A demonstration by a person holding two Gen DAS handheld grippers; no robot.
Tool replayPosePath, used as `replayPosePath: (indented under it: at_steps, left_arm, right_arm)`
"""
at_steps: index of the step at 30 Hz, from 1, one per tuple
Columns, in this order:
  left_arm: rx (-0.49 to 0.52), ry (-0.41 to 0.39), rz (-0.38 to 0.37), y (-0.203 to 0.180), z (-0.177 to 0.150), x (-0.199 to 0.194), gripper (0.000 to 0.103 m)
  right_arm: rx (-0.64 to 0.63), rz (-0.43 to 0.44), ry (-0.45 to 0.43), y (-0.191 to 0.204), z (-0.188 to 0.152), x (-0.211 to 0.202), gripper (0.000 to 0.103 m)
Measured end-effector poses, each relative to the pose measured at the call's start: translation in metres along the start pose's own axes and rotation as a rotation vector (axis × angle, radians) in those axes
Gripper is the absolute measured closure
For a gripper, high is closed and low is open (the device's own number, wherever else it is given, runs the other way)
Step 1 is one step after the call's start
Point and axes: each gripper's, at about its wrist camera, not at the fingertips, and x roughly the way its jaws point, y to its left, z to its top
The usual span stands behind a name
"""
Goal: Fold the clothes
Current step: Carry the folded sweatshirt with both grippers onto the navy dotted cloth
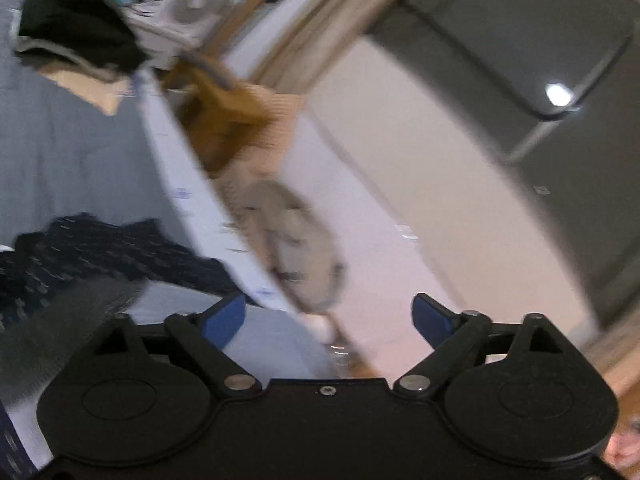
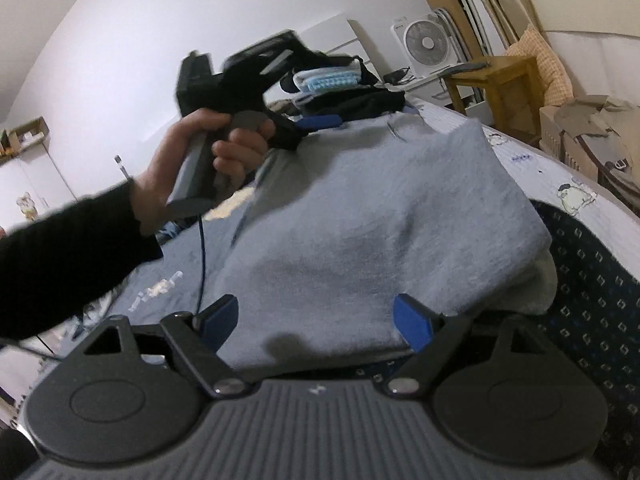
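Note:
A grey sweatshirt (image 2: pixel 380 208) lies folded in a thick bundle on the bed; the left wrist view shows it at the left (image 1: pixel 60 148). My right gripper (image 2: pixel 316 320) hovers at its near edge, open, with grey fabric showing between the blue fingers but not pinched. A hand in a black sleeve (image 2: pixel 192 168) holds my left gripper (image 2: pixel 316 124) above the sweatshirt's far end. In its own blurred view the left gripper (image 1: pixel 328 316) is open and holds nothing, aimed past the bed's edge.
A navy patterned cloth (image 2: pixel 592 300) lies under the sweatshirt at the right, also seen as the navy cloth (image 1: pixel 100 252). A pile of black and light-blue clothes (image 2: pixel 344 88) sits at the far end. Beyond it are a box fan (image 2: pixel 426 44) and a wooden stool (image 2: pixel 496 80).

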Motion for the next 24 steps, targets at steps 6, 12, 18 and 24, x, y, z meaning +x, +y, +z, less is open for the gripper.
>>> replayPosePath:
  at_steps: [6, 12, 18, 24]
  left_arm:
    - [0.054, 0.022, -0.185, -0.026, -0.062, -0.059, 0.005]
    - [0.051, 0.055, -0.191, -0.016, -0.136, -0.104, 0.004]
    - [0.048, 0.077, -0.108, -0.004, -0.183, -0.158, 0.001]
    - [0.08, 0.085, -0.006, 0.0, -0.194, -0.197, 0.0]
  right_arm:
    - [0.031, 0.051, -0.06, 0.0, 0.074, -0.009, 0.017]
    - [0.11, 0.115, 0.136, -0.014, 0.134, 0.061, 0.016]
    - [0.18, -0.009, 0.254, -0.034, 0.131, 0.126, 0.017]
    - [0.289, -0.083, 0.106, -0.06, 0.142, 0.121, 0.017]
